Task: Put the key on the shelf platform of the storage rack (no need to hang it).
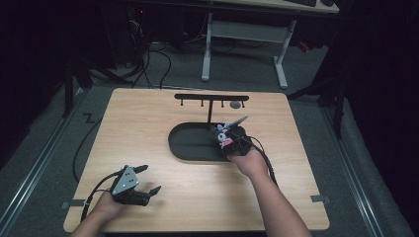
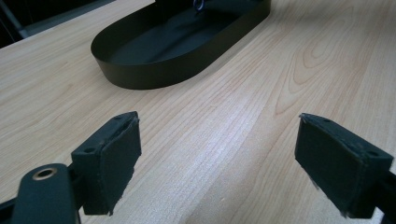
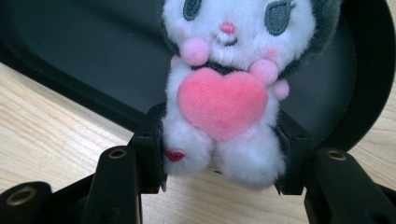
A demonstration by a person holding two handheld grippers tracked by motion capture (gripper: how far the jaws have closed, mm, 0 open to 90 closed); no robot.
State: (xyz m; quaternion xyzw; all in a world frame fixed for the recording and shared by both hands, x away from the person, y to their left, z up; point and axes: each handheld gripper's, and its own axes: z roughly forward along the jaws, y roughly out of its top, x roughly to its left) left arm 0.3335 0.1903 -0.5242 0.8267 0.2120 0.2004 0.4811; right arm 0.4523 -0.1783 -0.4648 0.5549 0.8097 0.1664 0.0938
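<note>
Resting low over the wooden table (image 1: 148, 123), the left gripper (image 1: 146, 179) has its jaws spread wide with nothing between them; in the left gripper view only bare wood lies in the gap, and the black oval tray (image 2: 154, 74) sits well ahead of the pads, apart from them. This gripper looks idle for now.

Further right, the right gripper (image 1: 228, 139) has its jaws closed on the plush toy (image 3: 224, 93). In the right gripper view both pads press the toy's lower body from either side, its pink heart just above the pinch and its head rising beyond the jaw tips. Behind the toy, past the tips, is the dark floor of the tray; the near rim runs just under and ahead of the jaws, so the toy seems held over the tray's right end rather than lying in it.

Beyond the jaws stands a black hook rack (image 1: 211, 97), its post rising from the tray's far side. A small grey piece (image 1: 235, 104) hangs below the bar near its right end; I cannot tell what it is.

My judgement: the pick-up is done, and the toy has yet to be put anywhere, whether on the rack or in the tray.

Counted: one plush toy, one tray, one rack, two grippers.
</note>
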